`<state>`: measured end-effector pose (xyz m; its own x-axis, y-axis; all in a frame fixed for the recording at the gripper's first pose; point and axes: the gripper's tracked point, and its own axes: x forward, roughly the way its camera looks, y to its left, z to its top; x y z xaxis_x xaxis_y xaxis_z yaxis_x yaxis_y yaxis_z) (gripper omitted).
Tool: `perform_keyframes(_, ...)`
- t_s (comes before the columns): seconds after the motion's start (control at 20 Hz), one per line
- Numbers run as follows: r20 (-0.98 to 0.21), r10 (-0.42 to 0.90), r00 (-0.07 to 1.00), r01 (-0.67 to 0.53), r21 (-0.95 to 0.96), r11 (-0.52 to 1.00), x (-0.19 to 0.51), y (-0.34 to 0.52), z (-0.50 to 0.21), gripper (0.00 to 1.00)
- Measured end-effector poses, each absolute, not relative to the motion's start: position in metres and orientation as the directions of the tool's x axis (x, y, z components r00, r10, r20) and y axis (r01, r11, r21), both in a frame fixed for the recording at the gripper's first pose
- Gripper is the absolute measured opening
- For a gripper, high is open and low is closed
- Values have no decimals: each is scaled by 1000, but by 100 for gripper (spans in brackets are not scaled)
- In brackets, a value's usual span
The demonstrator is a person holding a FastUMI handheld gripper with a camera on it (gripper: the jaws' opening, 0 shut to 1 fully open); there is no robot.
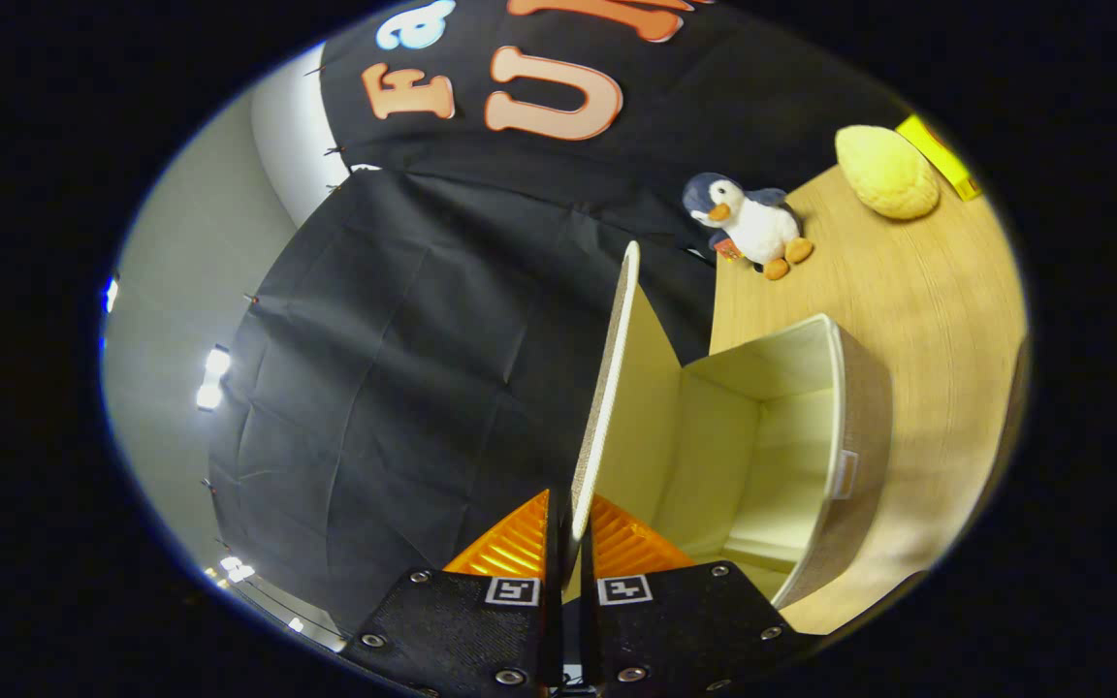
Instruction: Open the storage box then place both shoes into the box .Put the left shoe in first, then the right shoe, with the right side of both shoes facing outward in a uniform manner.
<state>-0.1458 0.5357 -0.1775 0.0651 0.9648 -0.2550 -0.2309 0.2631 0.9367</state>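
Storage box (pixel 811 427) lid (pixel 617 368), light and stiff, is swinging up at twelve o'clock while my jaws are gripping its thin front edge.

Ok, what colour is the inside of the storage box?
Pale cream, seen in the gripper view: the storage box stands open, its lid pinched between the gripper fingers.

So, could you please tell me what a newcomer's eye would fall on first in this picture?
Probably the lid, swung up on edge and pinched between the orange fingers of the tongs. Beside it gapes the open storage box, its cream inside bare. Beyond, a plush penguin sits on the wooden table.
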Motion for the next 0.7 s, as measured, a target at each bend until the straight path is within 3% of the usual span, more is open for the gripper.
perform_keyframes(0.4, -262, 965, 11, -293, 922, 254, -168, 644, -148, 9)
perform_keyframes(0.55, -278, 960, 35, -363, 891, 272, -175, 678, -143, 15)
perform_keyframes(0.65, -297, 954, 28, -403, 871, 283, -182, 690, -148, 29)
perform_keyframes(0.7, -310, 951, 16, -413, 864, 288, -186, 694, -151, 42)
